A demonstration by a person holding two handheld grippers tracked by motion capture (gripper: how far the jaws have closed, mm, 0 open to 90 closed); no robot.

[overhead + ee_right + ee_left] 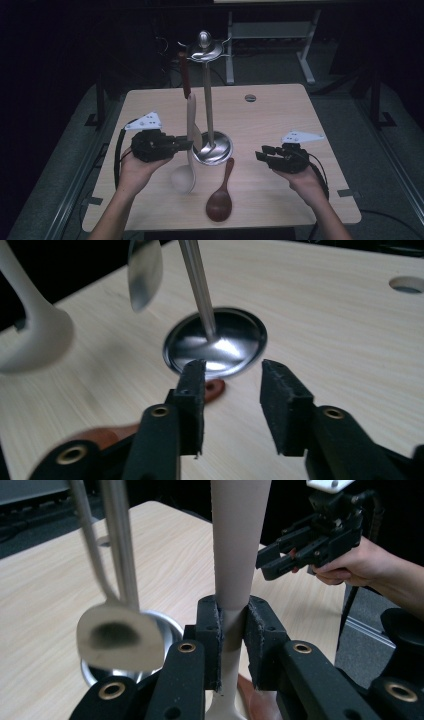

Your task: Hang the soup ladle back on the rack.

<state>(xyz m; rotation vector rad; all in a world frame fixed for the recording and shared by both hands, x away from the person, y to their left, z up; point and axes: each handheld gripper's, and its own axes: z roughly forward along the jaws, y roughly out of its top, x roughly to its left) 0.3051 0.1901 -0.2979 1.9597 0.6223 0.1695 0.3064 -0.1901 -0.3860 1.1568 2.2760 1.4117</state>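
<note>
Worktop (pixel 280 115) of pale wood grain lies below me in the high view, a round hole (pixel 250 97) near its far edge, grey floor and a dark room with white frame legs beyond. My left gripper (pixel 185 145) clamps the handle of a cream spoon (pixel 186 175), its bowl low over the wood just left of the steel stand (pixel 212 147). A brown spoon (pixel 220 200) lies flat in front of the stand's base. My right gripper (pixel 260 154) hovers to the right, holding nothing. I see no writing anywhere.

Left gripper view: my jaws squeeze the cream spoon (pixel 235 555), whose handle rises out of the top edge. A blurred steel spoon (pixel 120 637) hangs beside the stand's rod (pixel 120 540). My right gripper (pixel 267 562) hangs across the worktop (pixel 45 595), apart from everything.

Right gripper view: my jaws stand part open with bare wood between the pads. The stand's round base (pixel 215 342) sits just ahead, the brown spoon (pixel 212 389) partly hidden behind my left pad, its blurred bowl cut off low. The cream spoon (pixel 35 337) is blurred at the left edge.
</note>
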